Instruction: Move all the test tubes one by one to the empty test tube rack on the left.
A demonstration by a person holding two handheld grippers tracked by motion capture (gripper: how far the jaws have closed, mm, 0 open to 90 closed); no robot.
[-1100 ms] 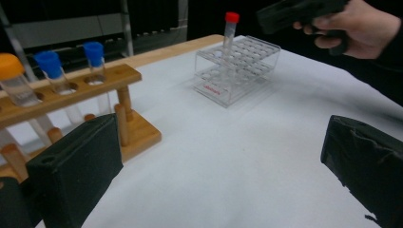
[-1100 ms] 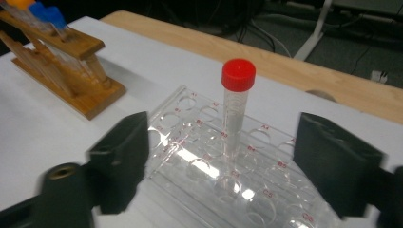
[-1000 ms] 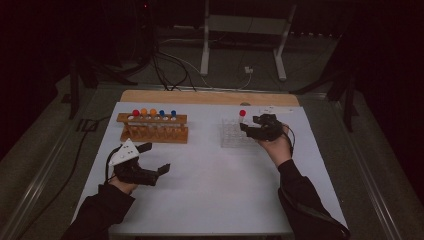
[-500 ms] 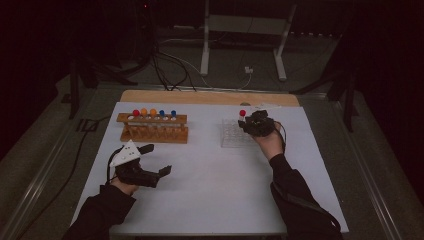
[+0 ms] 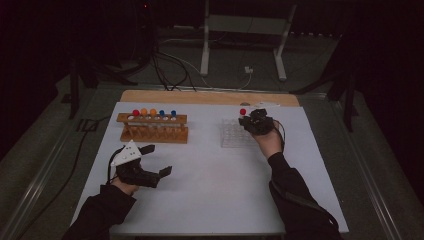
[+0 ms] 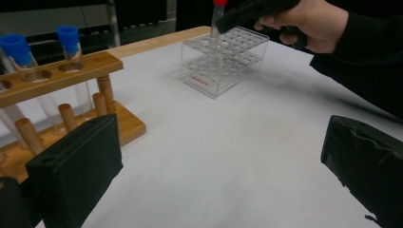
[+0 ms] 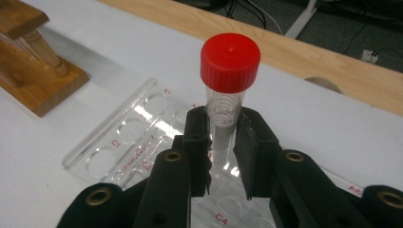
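Left gripper (image 5: 152, 161) rests low on the white table (image 5: 210, 190), jaws spread wide, nothing between them, same place as a second ago. Wooden rack (image 5: 154, 127) holds five capped tubes: red, two orange, two blue. Clear plastic rack (image 5: 236, 133) holds one red-capped tube (image 7: 227, 85), upright in a far-corner well. Right gripper (image 7: 223, 142) has just been closing; jaws now clamp that tube below its cap, having edged in toward it. Judged: one tube being handled; five remain in the wooden rack.
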